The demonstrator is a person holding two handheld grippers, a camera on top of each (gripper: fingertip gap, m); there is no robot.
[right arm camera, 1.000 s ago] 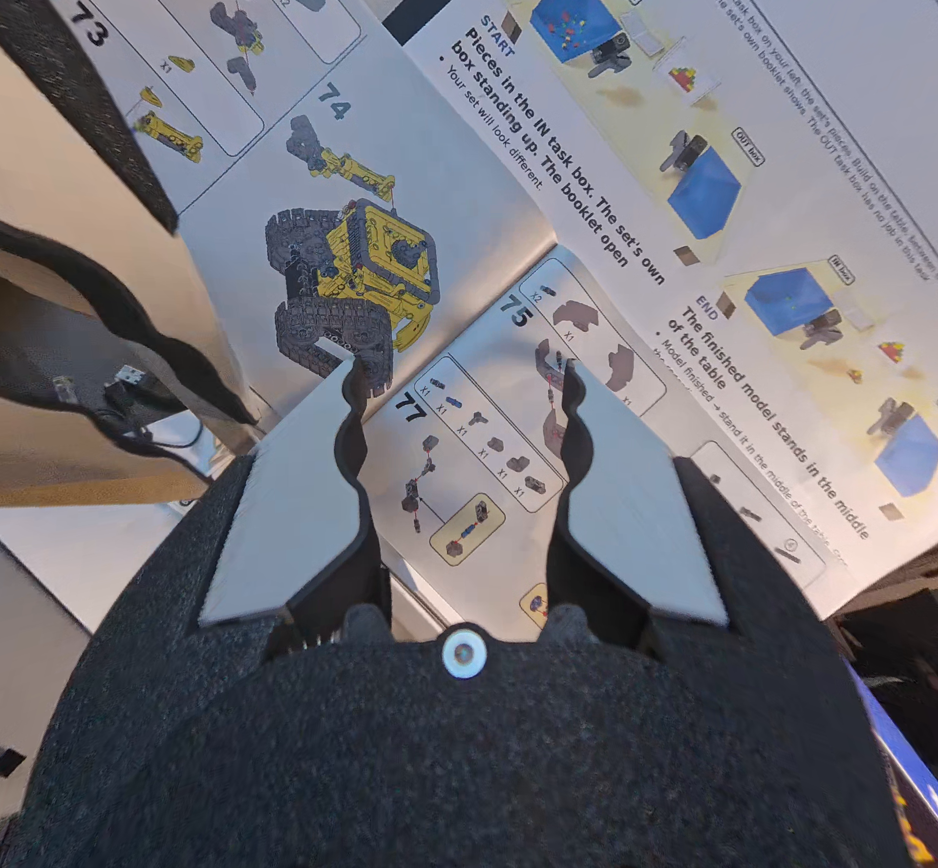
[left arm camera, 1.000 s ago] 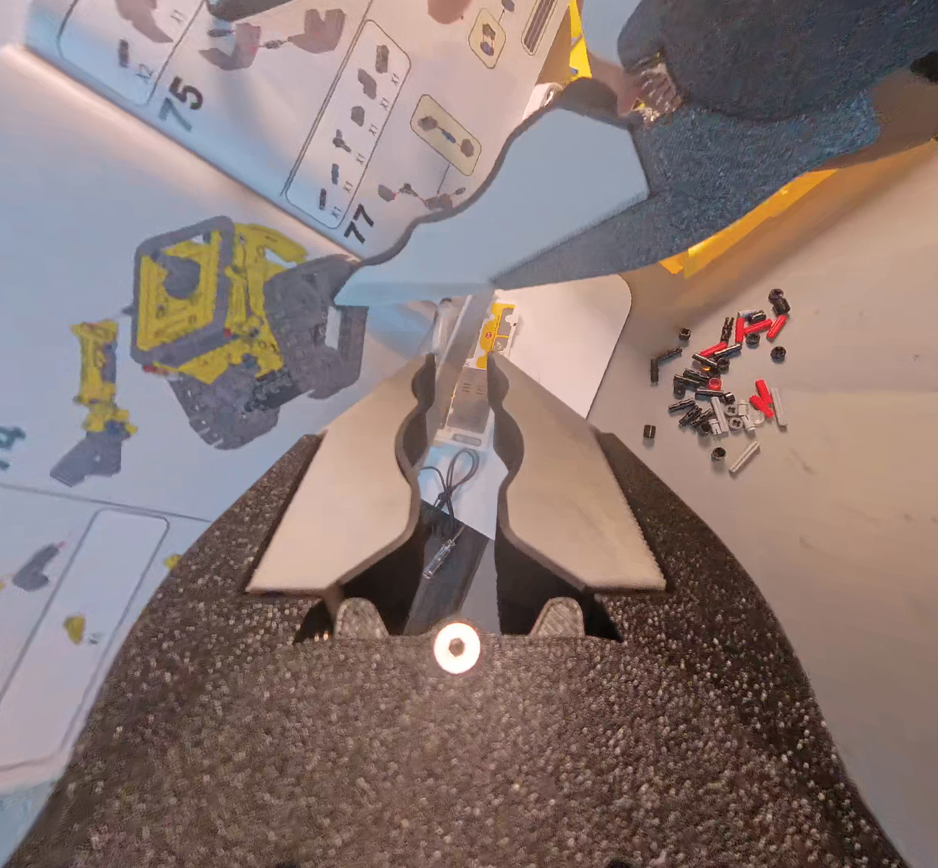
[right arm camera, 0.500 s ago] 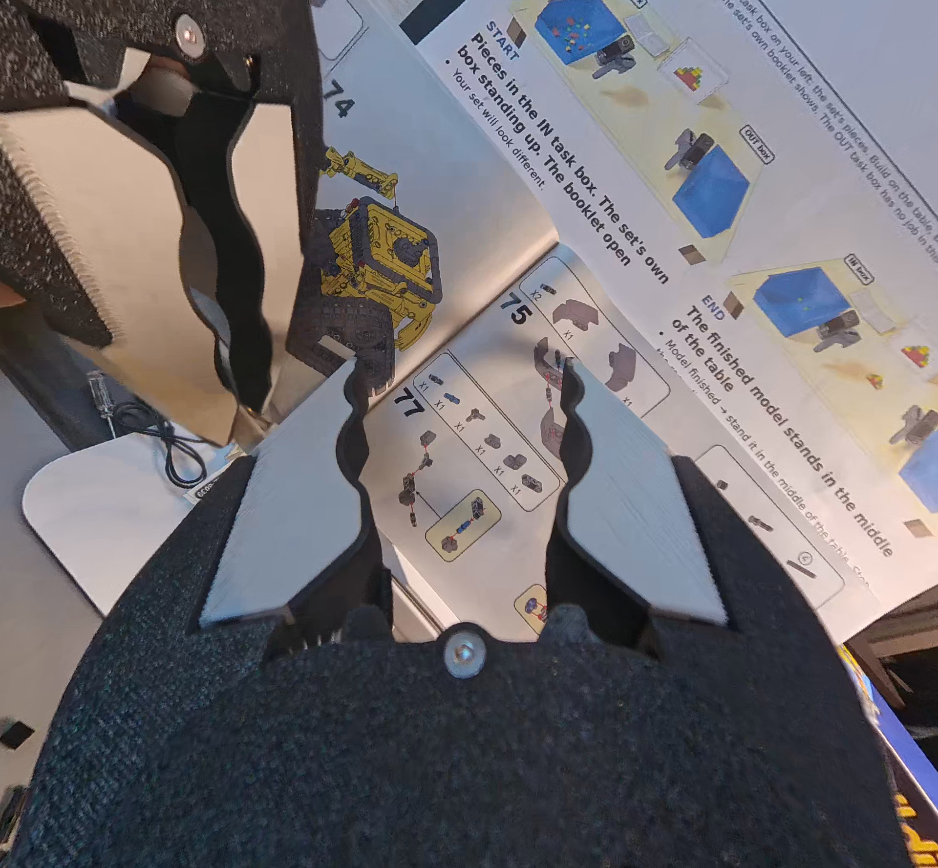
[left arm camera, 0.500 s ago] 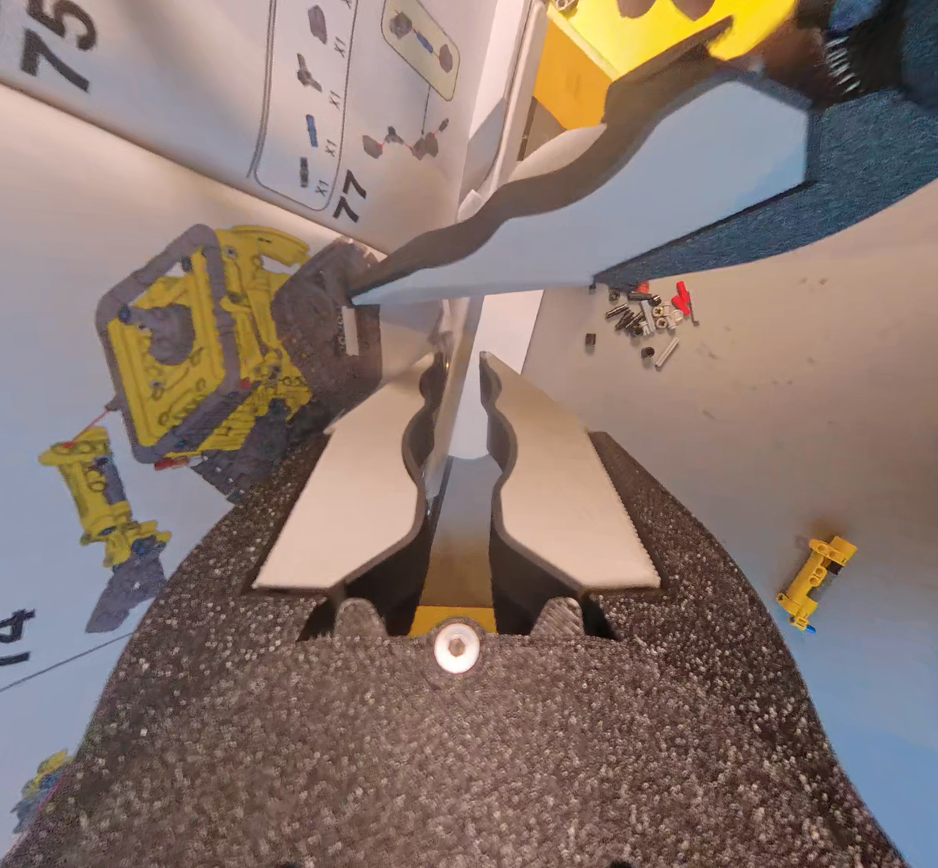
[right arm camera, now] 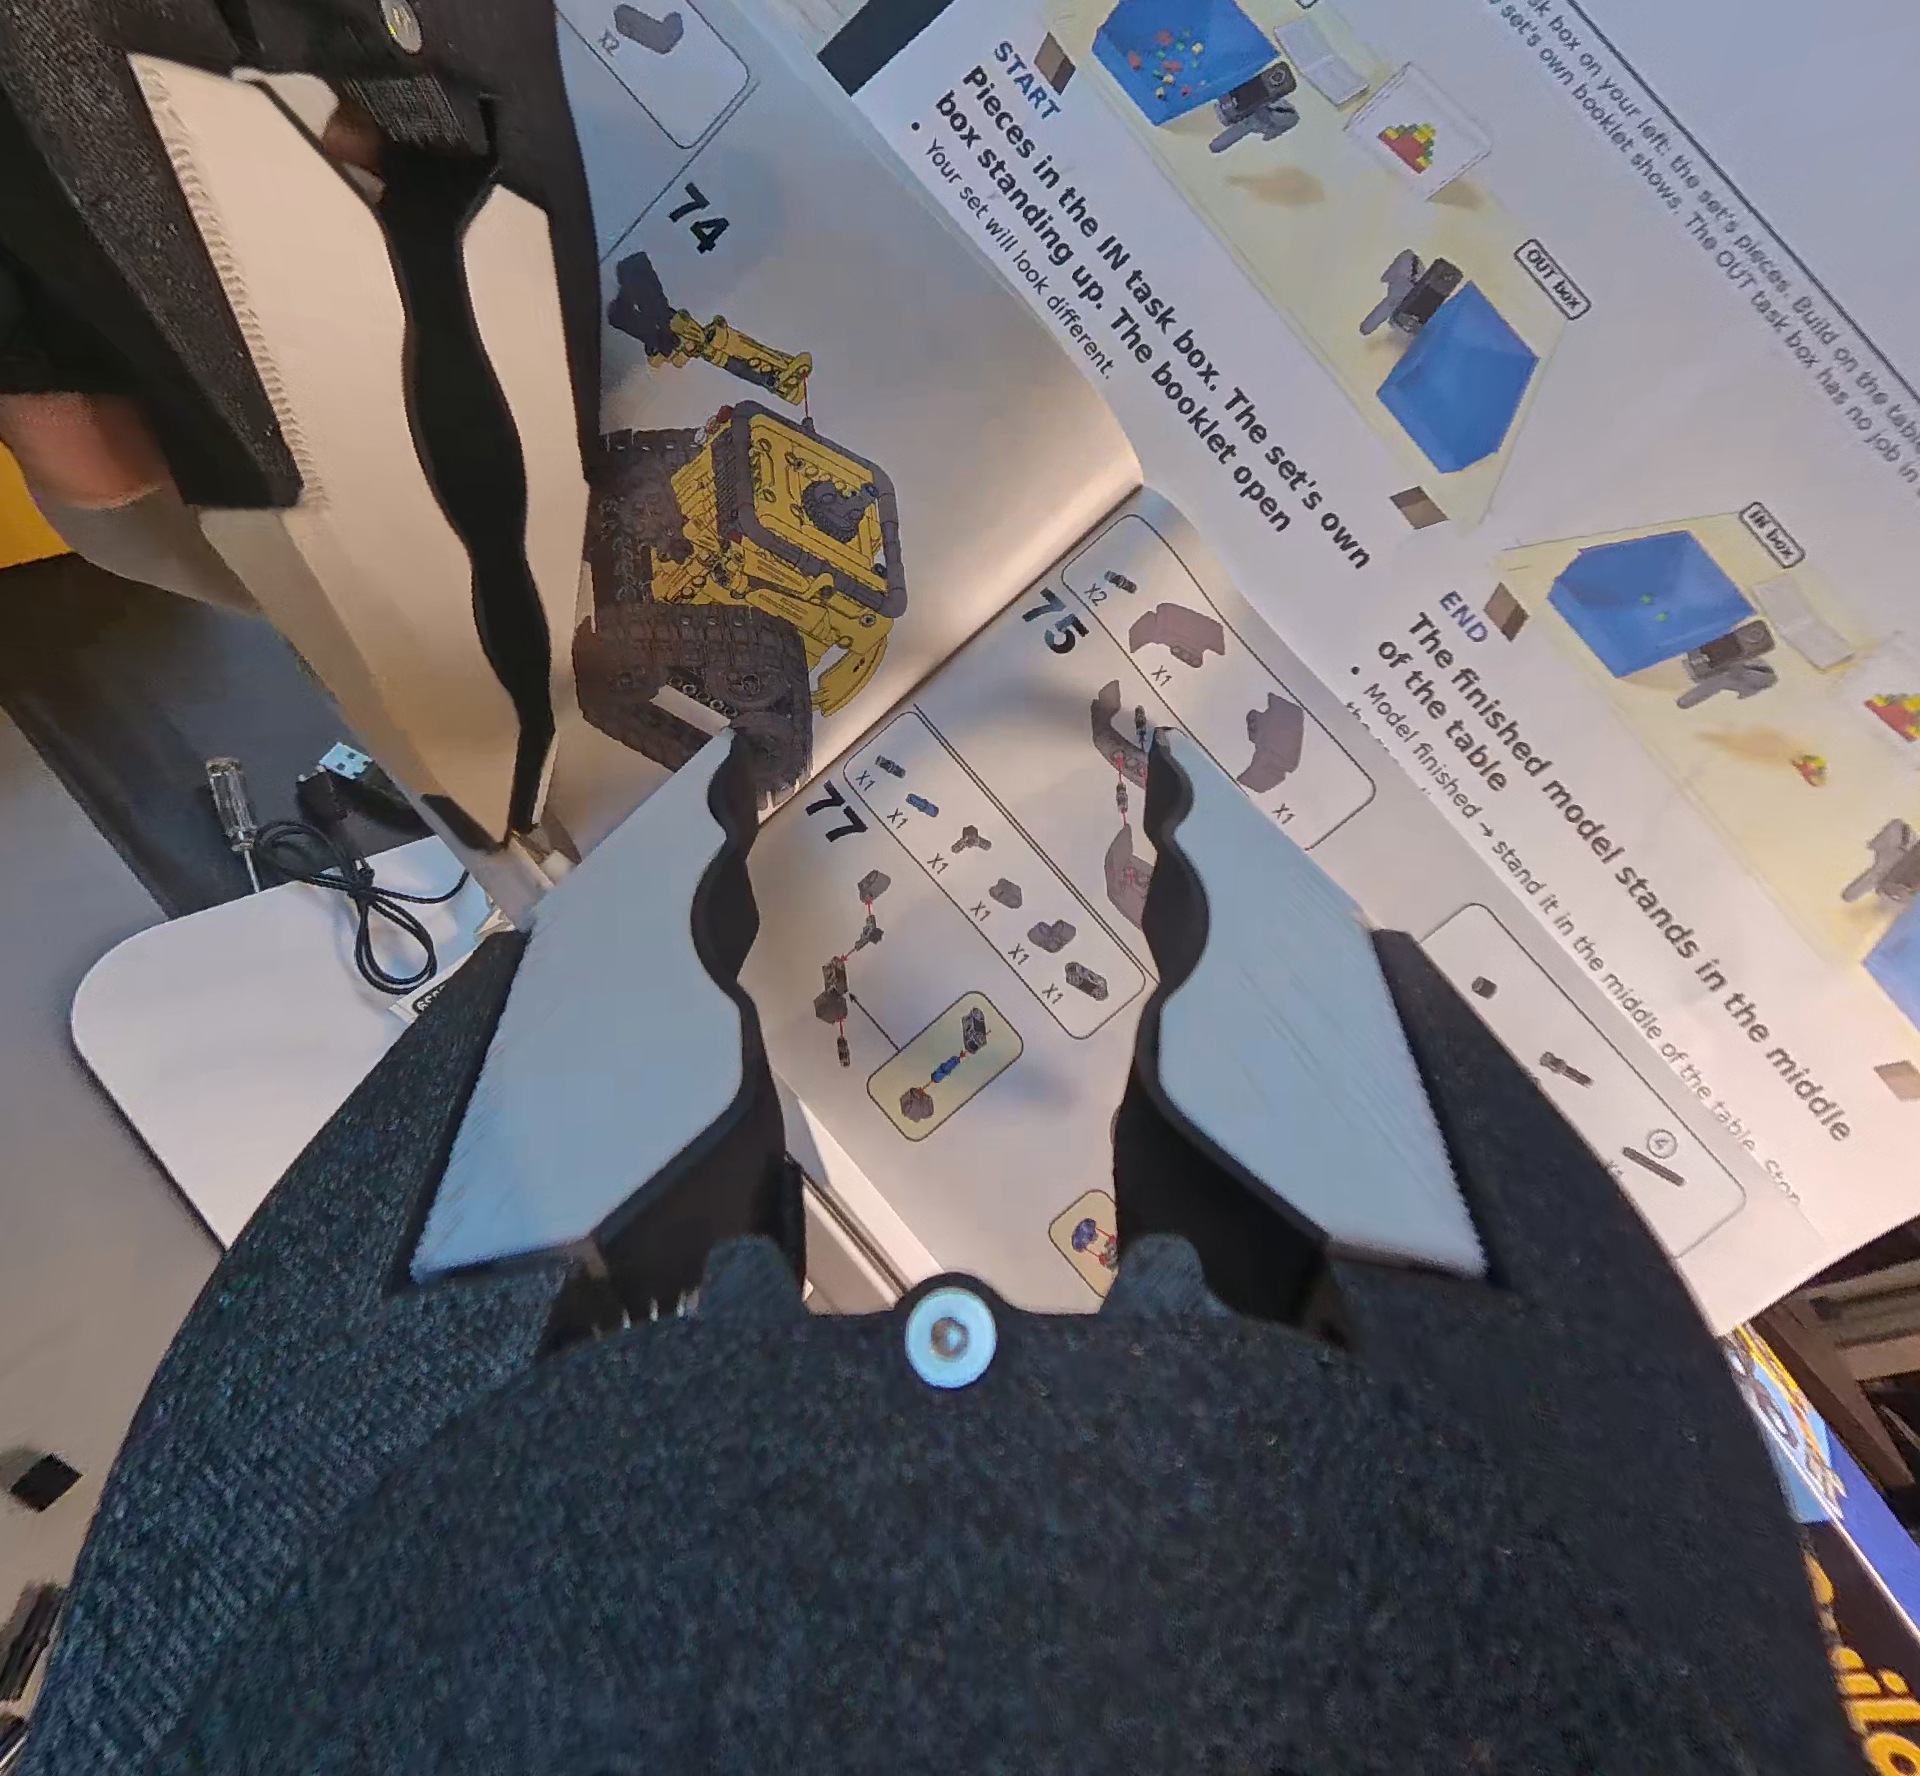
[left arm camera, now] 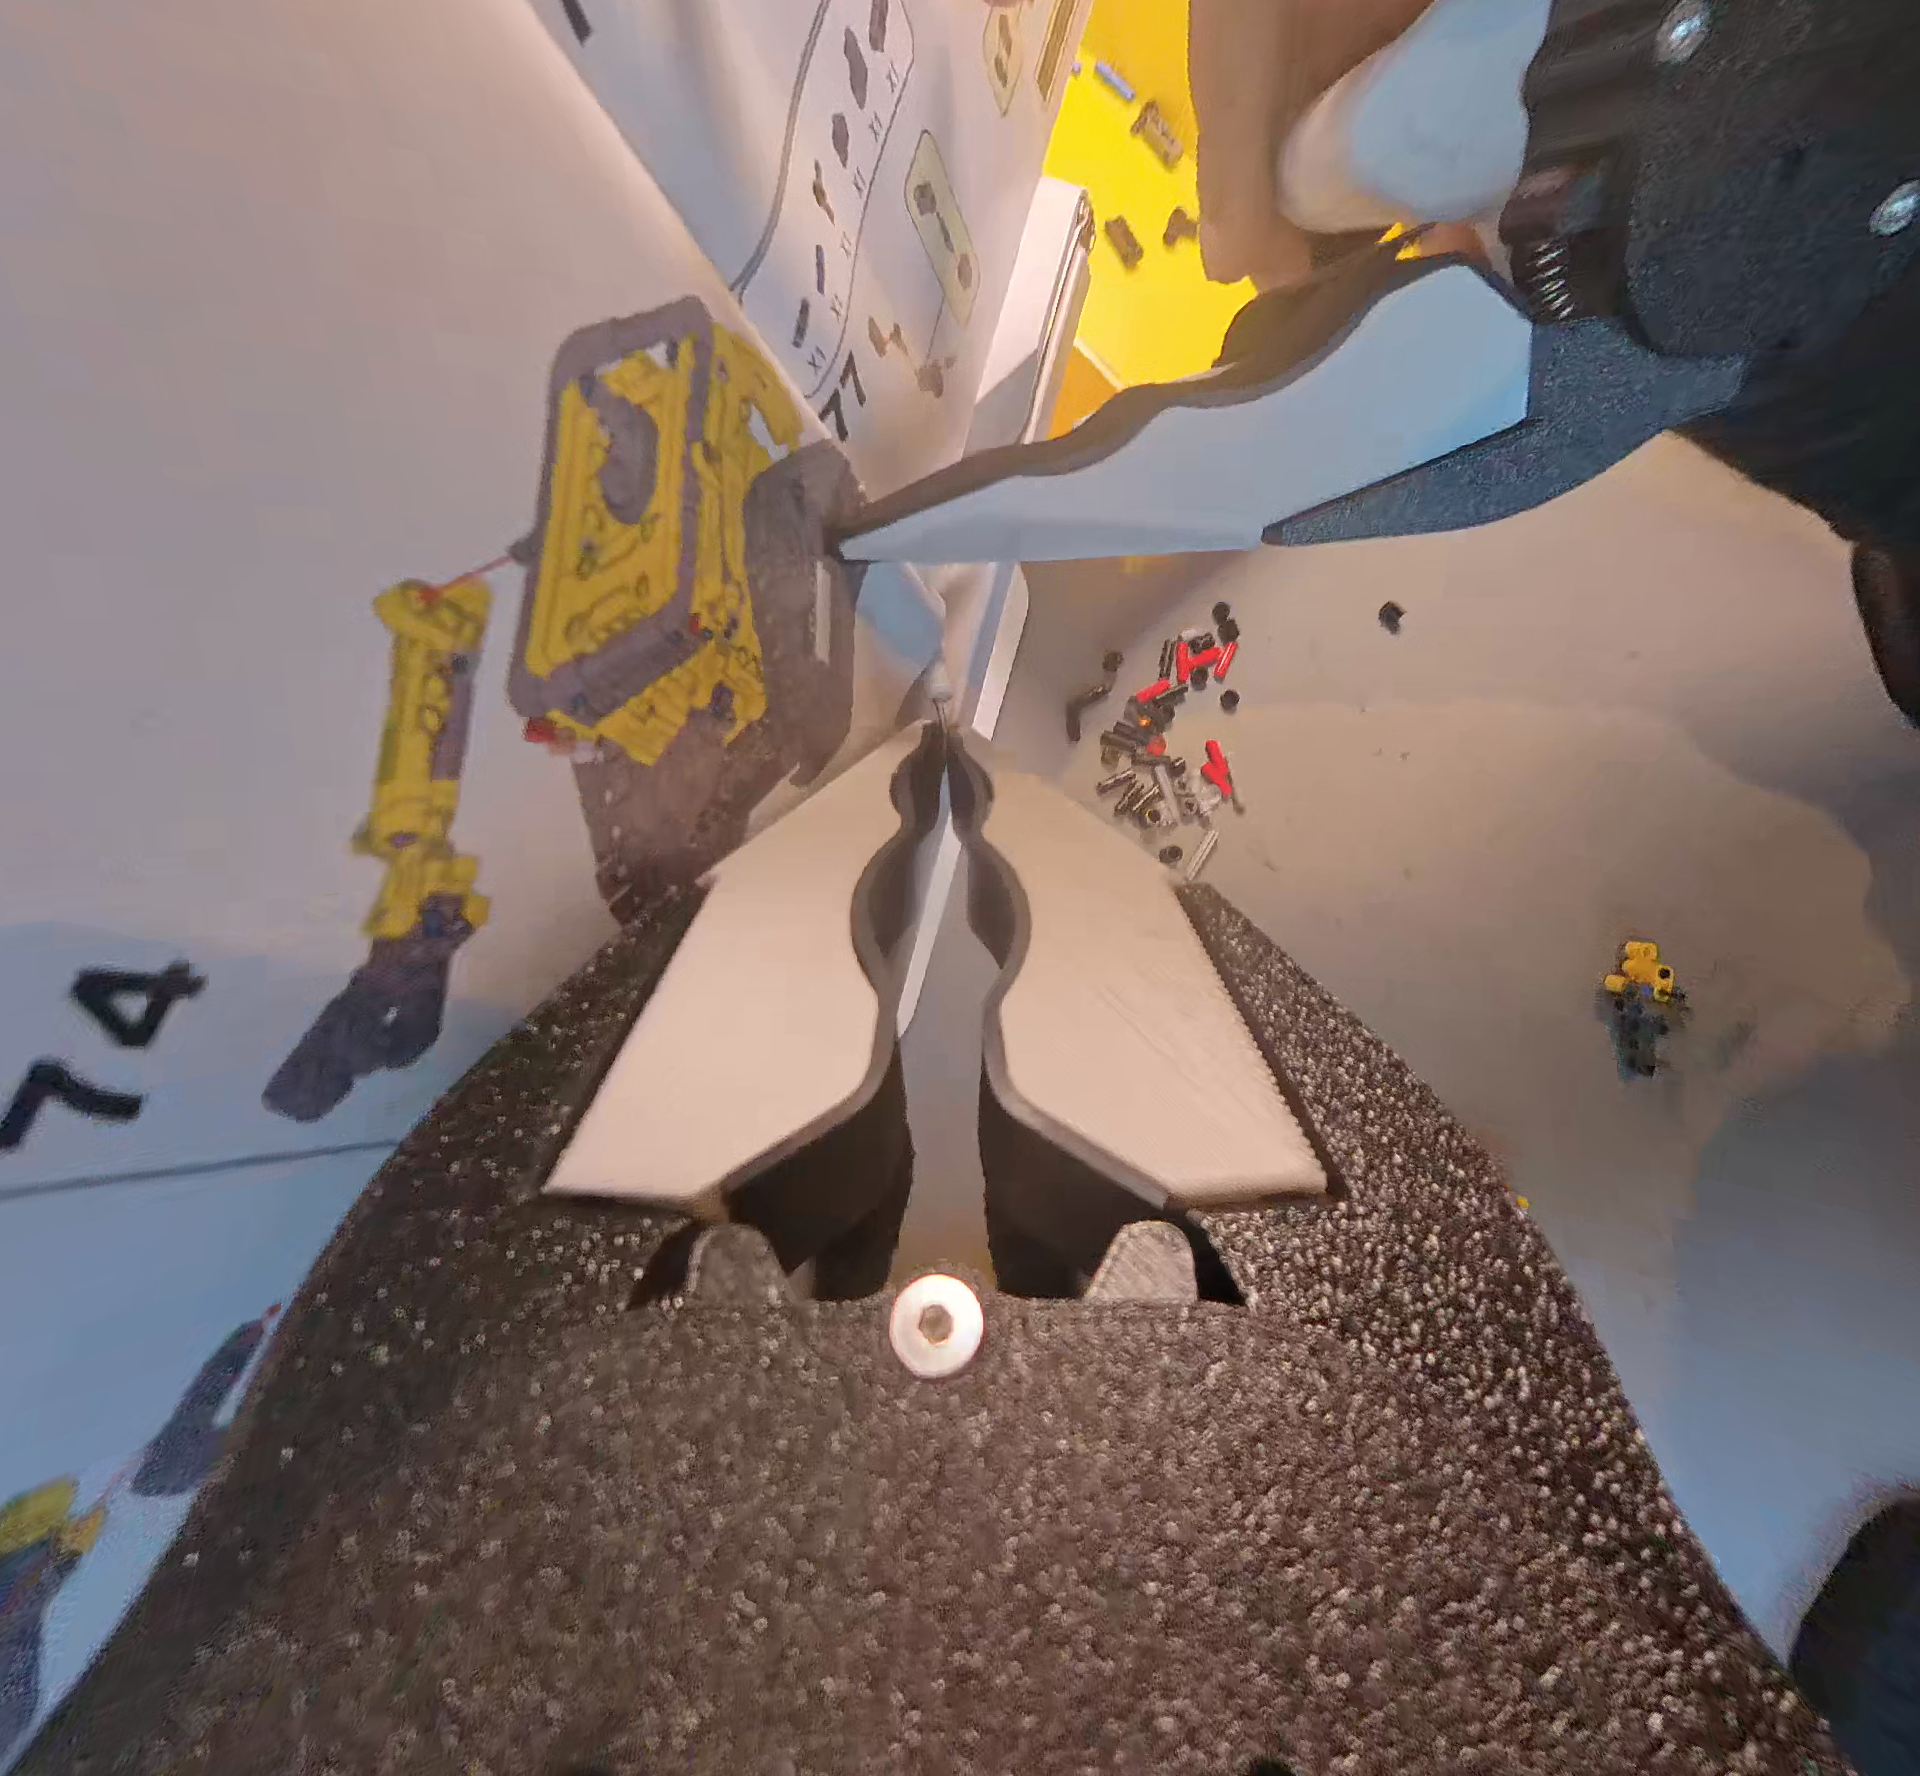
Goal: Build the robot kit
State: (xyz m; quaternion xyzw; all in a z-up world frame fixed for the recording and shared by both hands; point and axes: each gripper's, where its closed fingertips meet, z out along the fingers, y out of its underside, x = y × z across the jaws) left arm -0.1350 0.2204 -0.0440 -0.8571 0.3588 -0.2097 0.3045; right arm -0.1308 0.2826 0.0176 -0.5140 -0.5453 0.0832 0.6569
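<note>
Two grippers at the open instruction booklet (right arm camera: 935,438): left gripper (left arm camera: 948,739) jaws clenched on the page edge, centre frame; right gripper (right arm camera: 940,750) jaws spread, hovering over the pages. Loose pins (left arm camera: 1169,750) on worktop (left arm camera: 1507,843), right of centre.

Pale tabletop (left arm camera: 1455,895) under warm light

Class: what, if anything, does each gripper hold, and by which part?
Left gripper: shut on the booklet, at its page edge. Right gripper: open, holding nothing.
</note>
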